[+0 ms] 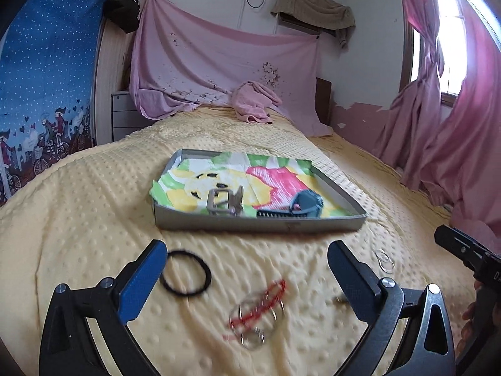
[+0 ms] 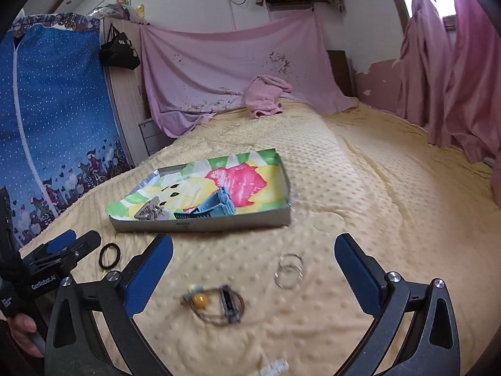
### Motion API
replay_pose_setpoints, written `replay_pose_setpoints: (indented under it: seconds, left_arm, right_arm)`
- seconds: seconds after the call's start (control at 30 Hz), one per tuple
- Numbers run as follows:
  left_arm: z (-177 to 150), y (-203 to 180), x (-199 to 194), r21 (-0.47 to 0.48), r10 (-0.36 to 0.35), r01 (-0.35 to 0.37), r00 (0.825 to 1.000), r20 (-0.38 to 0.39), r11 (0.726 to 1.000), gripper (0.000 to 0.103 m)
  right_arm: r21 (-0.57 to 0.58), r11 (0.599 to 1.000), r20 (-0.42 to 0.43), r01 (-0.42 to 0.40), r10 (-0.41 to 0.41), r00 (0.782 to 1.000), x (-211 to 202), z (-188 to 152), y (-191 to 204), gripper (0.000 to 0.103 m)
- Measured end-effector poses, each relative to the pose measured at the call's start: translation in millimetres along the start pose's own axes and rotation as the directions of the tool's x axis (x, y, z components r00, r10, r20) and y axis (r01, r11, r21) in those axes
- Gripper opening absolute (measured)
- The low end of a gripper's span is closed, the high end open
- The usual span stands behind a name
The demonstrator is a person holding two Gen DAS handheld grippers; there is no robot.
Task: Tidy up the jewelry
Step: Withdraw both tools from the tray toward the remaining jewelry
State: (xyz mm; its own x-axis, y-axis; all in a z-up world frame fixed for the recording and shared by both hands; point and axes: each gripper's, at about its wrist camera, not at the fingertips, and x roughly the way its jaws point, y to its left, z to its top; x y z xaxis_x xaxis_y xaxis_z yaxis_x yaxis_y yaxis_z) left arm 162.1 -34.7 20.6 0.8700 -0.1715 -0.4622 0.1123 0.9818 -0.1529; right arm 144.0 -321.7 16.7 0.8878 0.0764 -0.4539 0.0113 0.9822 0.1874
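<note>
The left gripper [image 1: 247, 269] is spread wide above the bumpy yellow blanket [image 1: 78, 206], holding nothing. A thin black hair band [image 1: 185, 274] lies by its left finger, and a blurry red string with silver rings [image 1: 256, 310] lies between its fingers. The right gripper [image 2: 253, 266] is spread wide too. Between its fingers lie clear thin rings [image 2: 288, 271] and a brown cord with a yellow bead [image 2: 213, 305]. Further back sits the flat grey tray with a colourful picture [image 1: 260, 224], holding a silver hair clip [image 1: 225, 202] and a blue claw clip [image 1: 305, 205].
</note>
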Motion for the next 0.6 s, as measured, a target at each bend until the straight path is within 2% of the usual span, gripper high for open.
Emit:
replay_pose_setpoints:
  seconds: [0.17,0.33,0.6]
  left_arm:
    - [-19,7,-20,-0.004,0.031,-0.031,0.999,-0.008,1.000,0.103]
    - [-36,18,-26,0.009,0.069,-0.069,0.997,-0.038,0.998,0.103]
    - [-45,23,-18,0.014,0.032,-0.031,0.996,-0.089,0.999,0.103]
  right_arm:
    - [-0.027,1.000,0.004,0.006,-0.006,1.000,-17,-14,2,0.102]
    - [-0.079,0.997,-0.030,-0.006,0.004,1.000,-16,-30,16,0.102]
    - [-0.113,0.992,-0.074,-0.052,0.044,0.996,-6,-40,33,0.102]
